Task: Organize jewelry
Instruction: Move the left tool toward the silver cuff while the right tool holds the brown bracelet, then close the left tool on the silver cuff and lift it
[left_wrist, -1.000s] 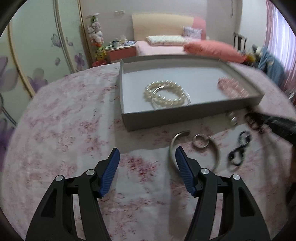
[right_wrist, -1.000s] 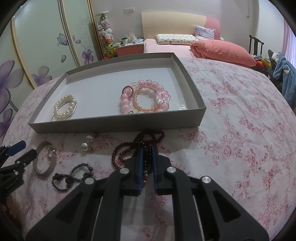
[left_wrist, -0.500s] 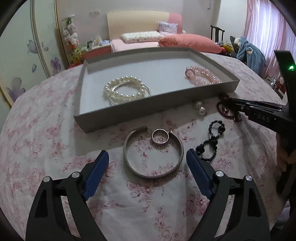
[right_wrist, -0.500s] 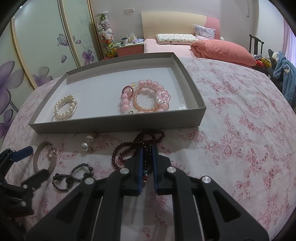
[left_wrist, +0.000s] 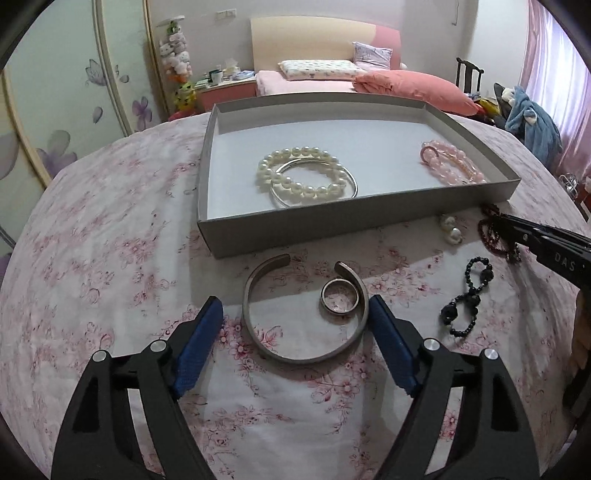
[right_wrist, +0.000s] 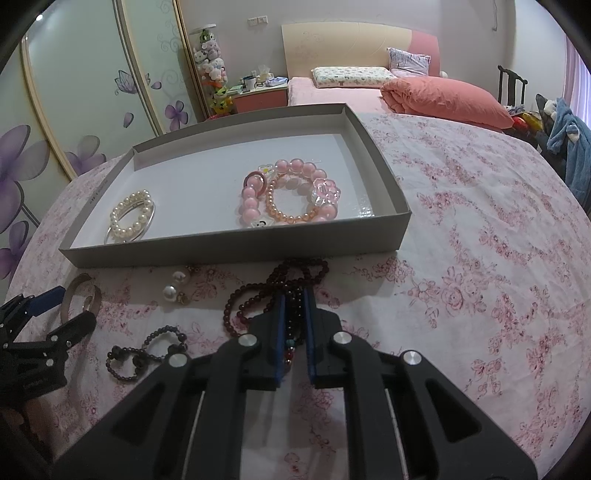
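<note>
The left tool (left_wrist: 295, 325) had swung over the silver cuff bangle (left_wrist: 304, 308), jaws wide but closing around it, while the right tool (right_wrist: 293, 314) stayed clamped on the dark red bead necklace (right_wrist: 273, 291).

White letters "DAS" on the black right tongs (left_wrist: 554, 245).

**Metal, beads and card on printed cloth**

I see a matt cotton-like tablecloth (left_wrist: 110, 258) with a pink floral print, slightly creased. The tray (left_wrist: 332, 229) looks like grey cardboard, matt outside, smooth white inside. The open cuff bangle (left_wrist: 255, 332) and the ring (left_wrist: 340, 302) read as brushed metal with a soft sheen. The pearl bracelet (left_wrist: 295, 188) is glossy; the thin bangle (left_wrist: 352, 184) under it is polished metal. The pink beads (right_wrist: 251, 203) shine like glass or plastic. The dark red bead string (right_wrist: 258, 299) is glossy. My gripper pads (left_wrist: 199, 347) are textured blue rubber on matt black plastic.
</note>
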